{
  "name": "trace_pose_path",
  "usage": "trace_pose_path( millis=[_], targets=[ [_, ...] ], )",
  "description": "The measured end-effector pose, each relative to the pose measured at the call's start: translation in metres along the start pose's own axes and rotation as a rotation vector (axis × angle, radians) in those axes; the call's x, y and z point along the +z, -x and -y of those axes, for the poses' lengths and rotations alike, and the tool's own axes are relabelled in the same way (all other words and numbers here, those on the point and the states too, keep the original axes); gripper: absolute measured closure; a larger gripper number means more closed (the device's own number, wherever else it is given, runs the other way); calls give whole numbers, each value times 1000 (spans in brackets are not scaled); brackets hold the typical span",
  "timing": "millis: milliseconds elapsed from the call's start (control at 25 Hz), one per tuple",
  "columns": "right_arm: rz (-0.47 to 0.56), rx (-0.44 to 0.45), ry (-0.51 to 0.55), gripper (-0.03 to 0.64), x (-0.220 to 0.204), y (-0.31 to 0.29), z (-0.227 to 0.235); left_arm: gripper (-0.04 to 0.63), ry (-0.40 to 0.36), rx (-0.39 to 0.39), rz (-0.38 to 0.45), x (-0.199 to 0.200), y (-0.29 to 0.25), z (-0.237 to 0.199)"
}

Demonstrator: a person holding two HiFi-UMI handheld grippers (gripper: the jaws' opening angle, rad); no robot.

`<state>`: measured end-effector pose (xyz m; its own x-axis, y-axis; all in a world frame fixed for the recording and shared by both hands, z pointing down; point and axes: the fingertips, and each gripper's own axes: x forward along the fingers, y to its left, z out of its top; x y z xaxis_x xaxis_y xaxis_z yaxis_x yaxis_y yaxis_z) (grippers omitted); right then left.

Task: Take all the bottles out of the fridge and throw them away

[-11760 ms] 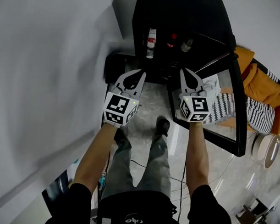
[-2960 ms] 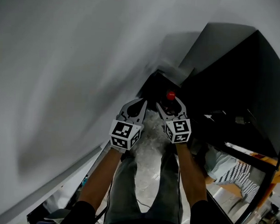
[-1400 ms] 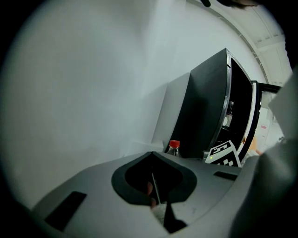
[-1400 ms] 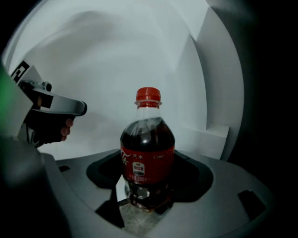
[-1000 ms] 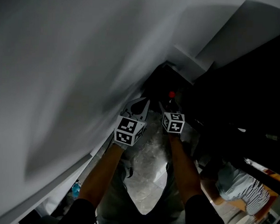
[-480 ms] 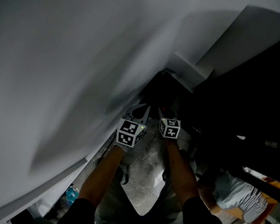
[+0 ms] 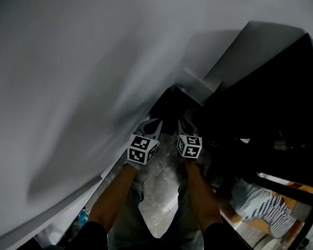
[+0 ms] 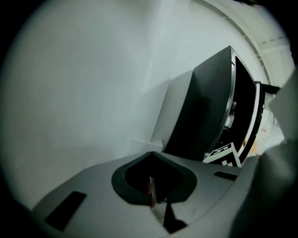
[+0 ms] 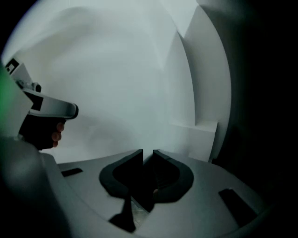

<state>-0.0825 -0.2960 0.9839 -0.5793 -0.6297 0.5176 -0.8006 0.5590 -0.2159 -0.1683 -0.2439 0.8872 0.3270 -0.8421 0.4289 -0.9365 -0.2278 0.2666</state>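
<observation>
My right gripper (image 7: 185, 126) hovers over a dark bin (image 7: 170, 103) squeezed between the white wall and the black fridge (image 7: 265, 100). Its jaws are closing to a narrow slit, and nothing is between them (image 9: 148, 157). My left gripper (image 7: 152, 127) hangs just beside it, jaws shut and empty (image 8: 152, 154). Down in the bin's darkness, under the left gripper, a strip of red and white bottle label (image 8: 150, 189) shows. The fridge (image 8: 200, 116) stands with its door (image 8: 243, 116) open. What is on its shelves is too dark to make out.
The white wall (image 7: 71, 67) runs close along the left. A white box-like ledge (image 9: 200, 135) juts out behind the bin. The fridge's glass door (image 7: 277, 203) at lower right shows striped cloth. Pale marbled floor (image 7: 162, 183) lies between my arms.
The red-capped bottle that sat between my right jaws a second ago is gone from them. The right jaws have narrowed. Both grippers stay over the bin.
</observation>
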Motion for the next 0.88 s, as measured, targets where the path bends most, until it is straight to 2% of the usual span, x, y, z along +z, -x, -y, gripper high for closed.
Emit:
trace_pose_path(
  millis=[120, 320, 480, 680, 880],
  targets=[
    [48, -27, -10, 603, 57, 51, -15, 595, -9, -38, 5, 46, 26, 23],
    [137, -18, -35, 609, 151, 156, -64, 595, -9, -90, 20, 130, 90, 63],
    [209, -55, -54, 609, 215, 233, -95, 597, -37, -151, 24, 184, 133, 94],
    [250, -119, -60, 610, 270, 320, -111, 597, -67, -216, 34, 236, 184, 143],
    [279, -157, -45, 611, 313, 392, -103, 595, -102, -255, 61, 277, 215, 199]
  ],
)
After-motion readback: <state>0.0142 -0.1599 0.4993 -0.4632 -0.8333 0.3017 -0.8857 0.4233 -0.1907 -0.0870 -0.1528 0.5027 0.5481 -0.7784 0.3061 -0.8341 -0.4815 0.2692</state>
